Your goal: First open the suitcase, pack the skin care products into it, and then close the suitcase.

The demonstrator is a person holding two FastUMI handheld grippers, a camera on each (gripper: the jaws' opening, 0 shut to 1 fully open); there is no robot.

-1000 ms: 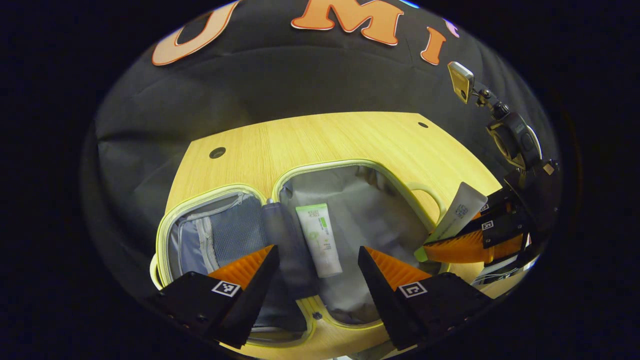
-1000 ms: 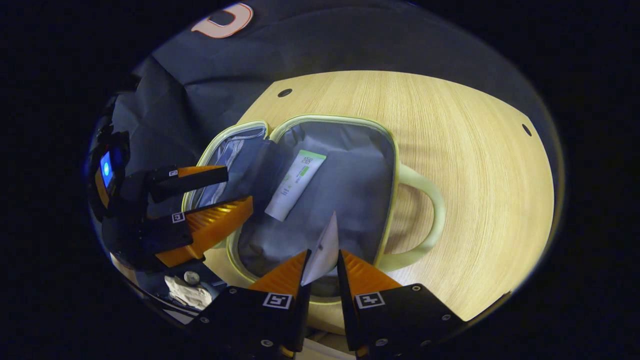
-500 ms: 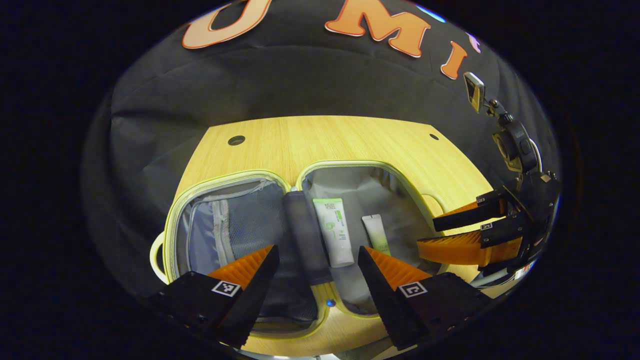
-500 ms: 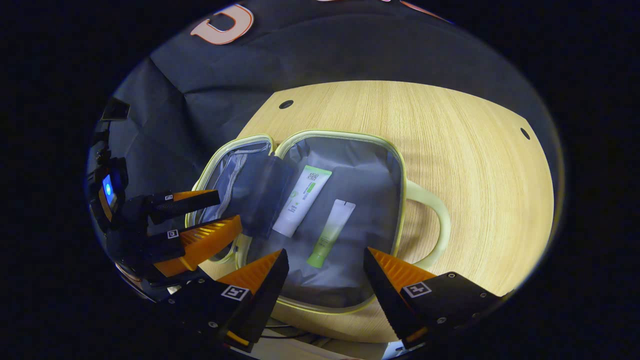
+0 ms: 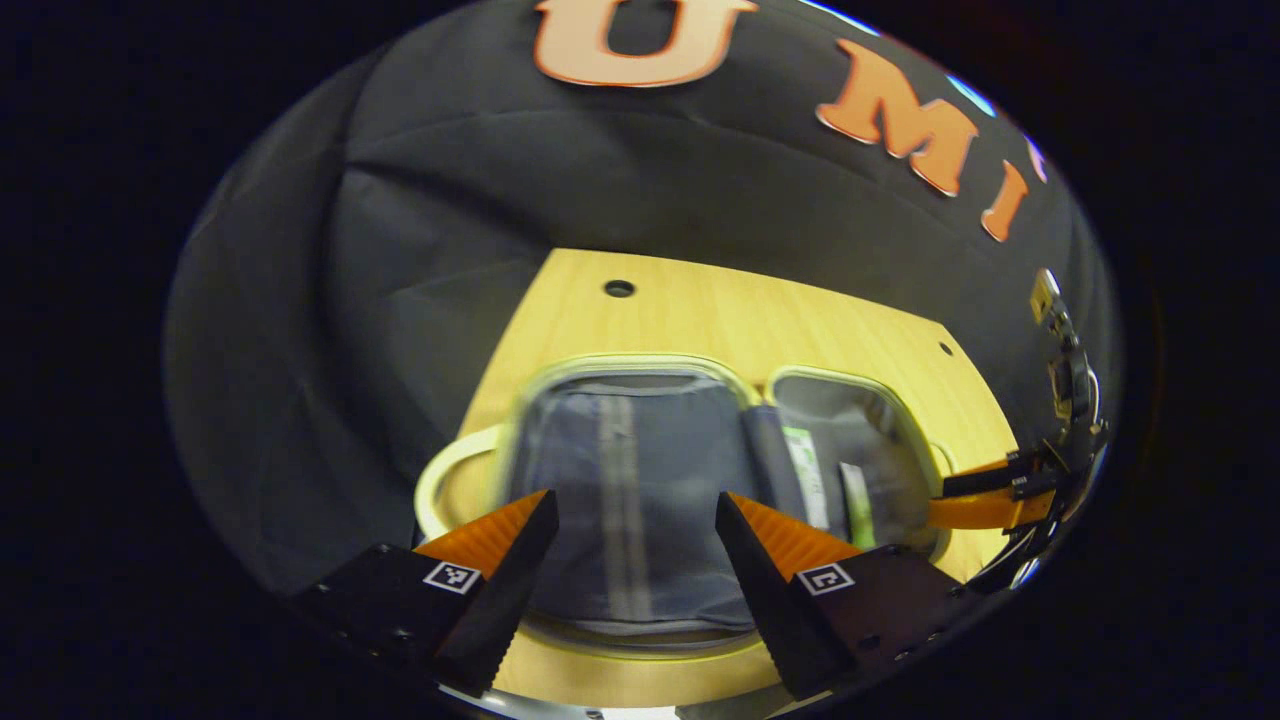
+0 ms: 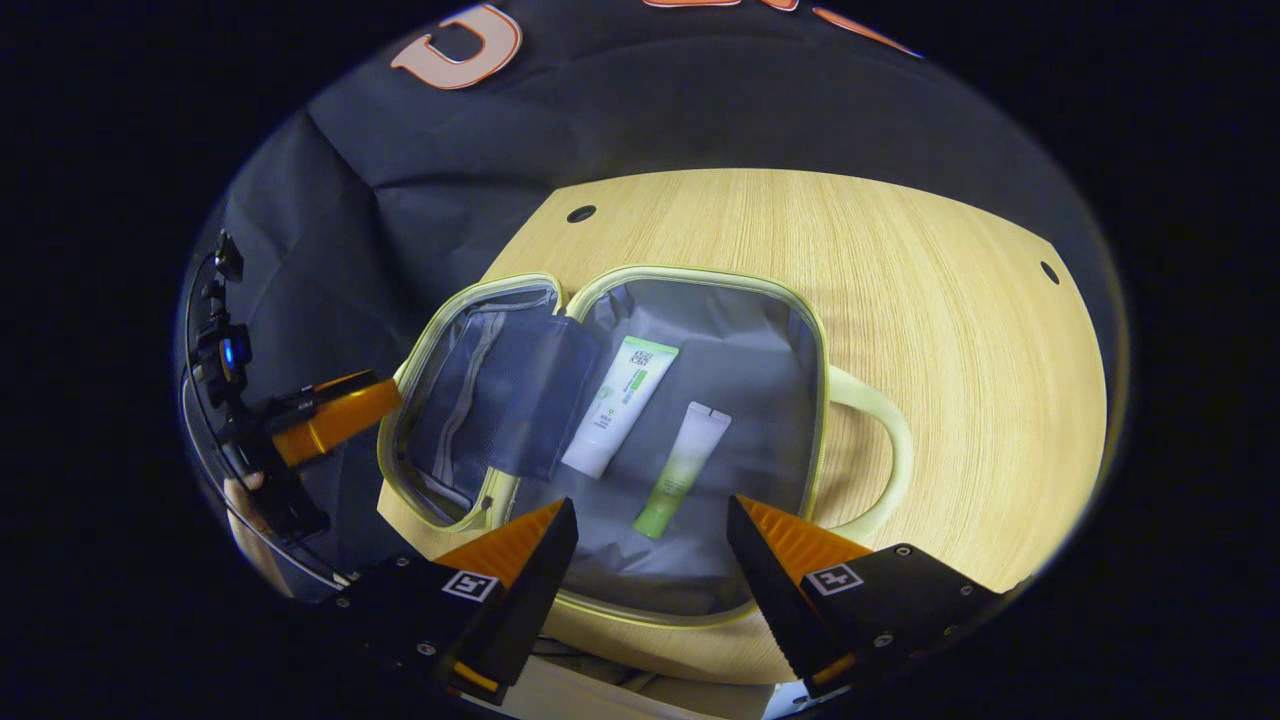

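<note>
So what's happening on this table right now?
A person is packing skin care tubes into a small grey case with pale green trim, lying open on the wooden table. A white tube with green print and a slimmer green-capped tube lie inside. Both hand-held grippers, left and right, are open and empty.

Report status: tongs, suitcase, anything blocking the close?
Both tongs open, empty: left, right. Suitcase open flat, two tubes inside. Nothing blocking the lid.

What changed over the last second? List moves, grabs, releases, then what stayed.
The right gripper let go of the green-capped tube, now lying in the suitcase, and opened. The left gripper swung toward the lid half. The white tube stayed put; the suitcase stayed open.
</note>
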